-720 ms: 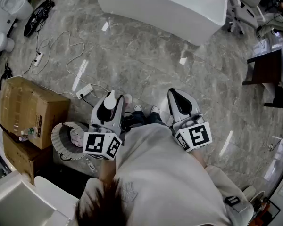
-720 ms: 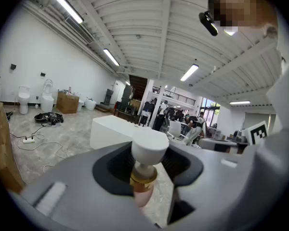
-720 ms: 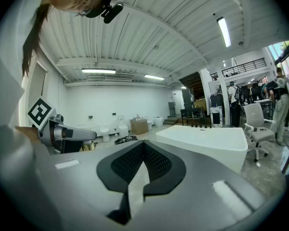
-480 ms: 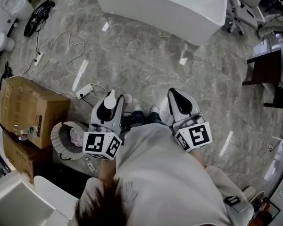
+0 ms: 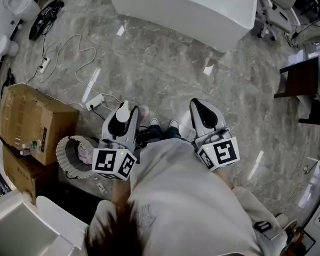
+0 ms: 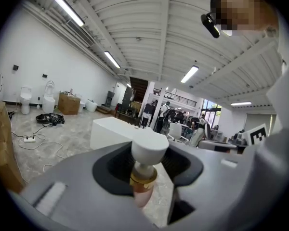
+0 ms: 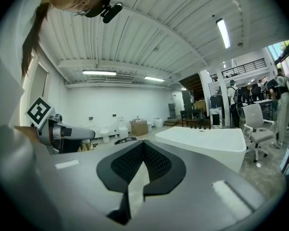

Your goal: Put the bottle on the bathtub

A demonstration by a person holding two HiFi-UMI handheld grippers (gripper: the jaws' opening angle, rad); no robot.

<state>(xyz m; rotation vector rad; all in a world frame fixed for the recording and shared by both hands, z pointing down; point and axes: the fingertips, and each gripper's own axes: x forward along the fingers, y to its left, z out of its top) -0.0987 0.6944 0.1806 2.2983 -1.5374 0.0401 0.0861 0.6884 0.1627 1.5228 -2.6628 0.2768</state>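
Observation:
A pink bottle with a gold collar and a white cap stands between the jaws of my left gripper, which is shut on it. In the head view the left gripper is held low in front of the person, and the bottle's pink end peeks out beside it. My right gripper hangs beside it, shut and empty, its pads meeting at the tips. The white bathtub stands across the marble floor, well ahead of both grippers; it also shows as the tub in the left gripper view and the tub in the right.
Cardboard boxes and a round wastebasket sit to the left. A power strip with white cables lies on the floor ahead left. A dark table and an office chair stand on the right.

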